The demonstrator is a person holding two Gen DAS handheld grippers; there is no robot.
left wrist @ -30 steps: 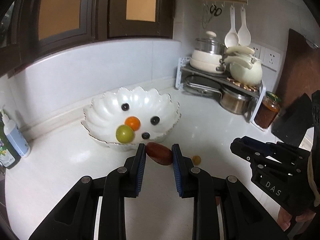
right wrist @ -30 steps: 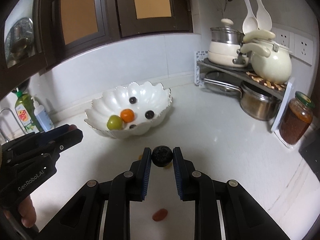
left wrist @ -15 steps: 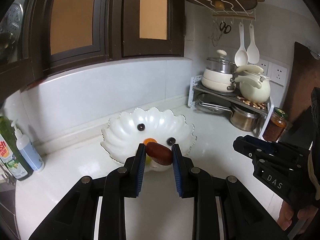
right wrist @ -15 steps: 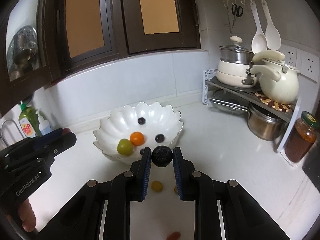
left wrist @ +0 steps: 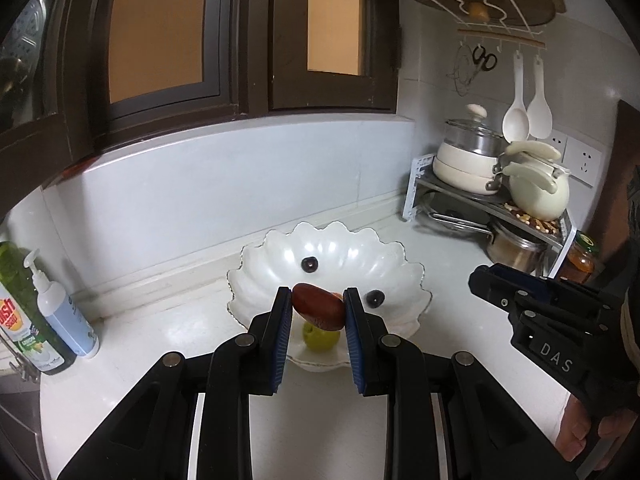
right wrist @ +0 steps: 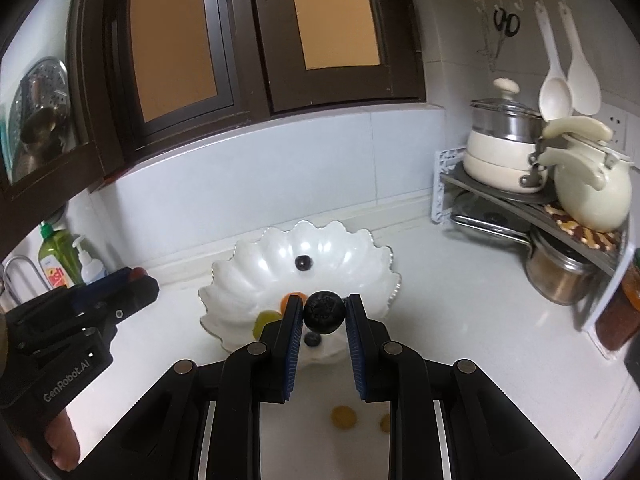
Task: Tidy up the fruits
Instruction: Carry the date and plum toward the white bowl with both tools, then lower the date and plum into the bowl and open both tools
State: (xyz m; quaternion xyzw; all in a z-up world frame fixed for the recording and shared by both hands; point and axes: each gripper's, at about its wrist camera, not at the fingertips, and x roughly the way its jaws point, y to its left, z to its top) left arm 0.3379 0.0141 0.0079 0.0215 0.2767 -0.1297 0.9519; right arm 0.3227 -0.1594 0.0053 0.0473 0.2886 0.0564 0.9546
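Note:
A white scalloped bowl (left wrist: 260, 268) (right wrist: 248, 268) stands on the counter by the back wall. In it lie dark berries (left wrist: 309, 265) (left wrist: 375, 298) (right wrist: 303, 262), a green fruit (left wrist: 318, 336) (right wrist: 265, 319) and an orange fruit (right wrist: 286, 301). My left gripper (left wrist: 318, 309) is shut on a red-brown date (left wrist: 318, 311), raised in front of the bowl. My right gripper (right wrist: 323, 312) is shut on a dark blueberry (right wrist: 323, 312), also raised before the bowl's near rim. Two small yellow fruits (right wrist: 343, 417) (right wrist: 385, 423) lie on the counter under the right gripper.
A pot rack (right wrist: 520, 200) with pots, a cream kettle (right wrist: 592, 192) and a jar (left wrist: 580, 260) fills the right corner. Soap bottles (left wrist: 64, 320) stand at the left by the sink. A hand holds each gripper at the views' edges.
Both grippers have risen and moved toward the bowl with their fruit; the bowl now sits right behind the fingertips, and the counter fruits have dropped lower in view.

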